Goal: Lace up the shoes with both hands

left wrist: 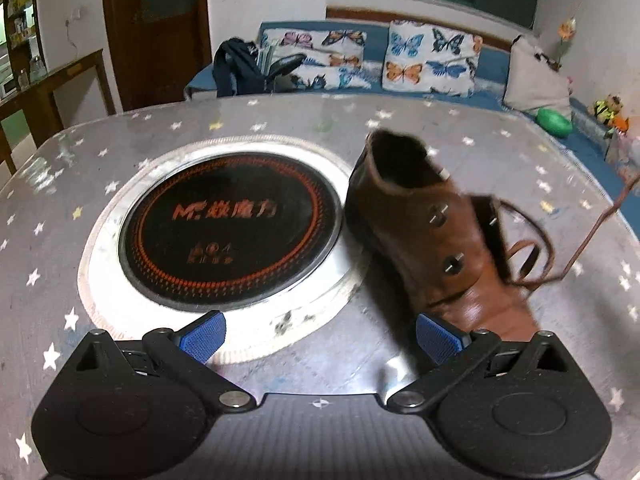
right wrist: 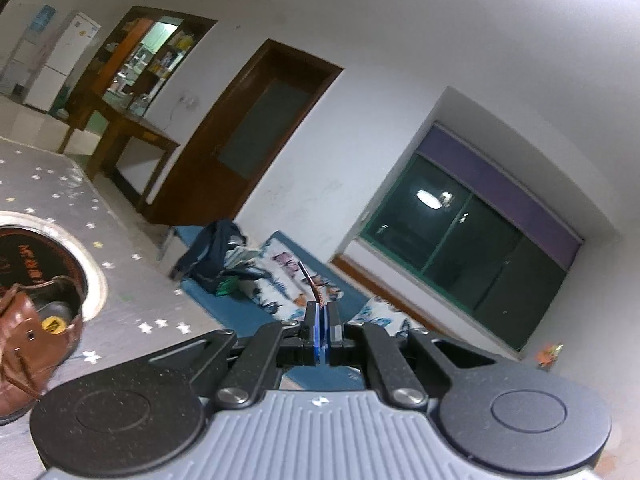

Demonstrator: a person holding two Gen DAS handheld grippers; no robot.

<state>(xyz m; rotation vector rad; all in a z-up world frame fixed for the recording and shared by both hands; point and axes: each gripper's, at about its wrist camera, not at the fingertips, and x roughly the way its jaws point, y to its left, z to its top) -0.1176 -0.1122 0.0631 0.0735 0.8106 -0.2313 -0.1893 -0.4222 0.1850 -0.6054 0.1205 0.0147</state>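
Right tongs (right wrist: 322, 330) pinching brown lace (right wrist: 311, 280)

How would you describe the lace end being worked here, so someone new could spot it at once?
Start at the star-patterned table with the round black cooktop; the brown leather shoe lies just right of it. From its eyelets a brown lace rises up and off to the right. Its tip pokes out of the shut right gripper, unlike the slack loops on the shoe.
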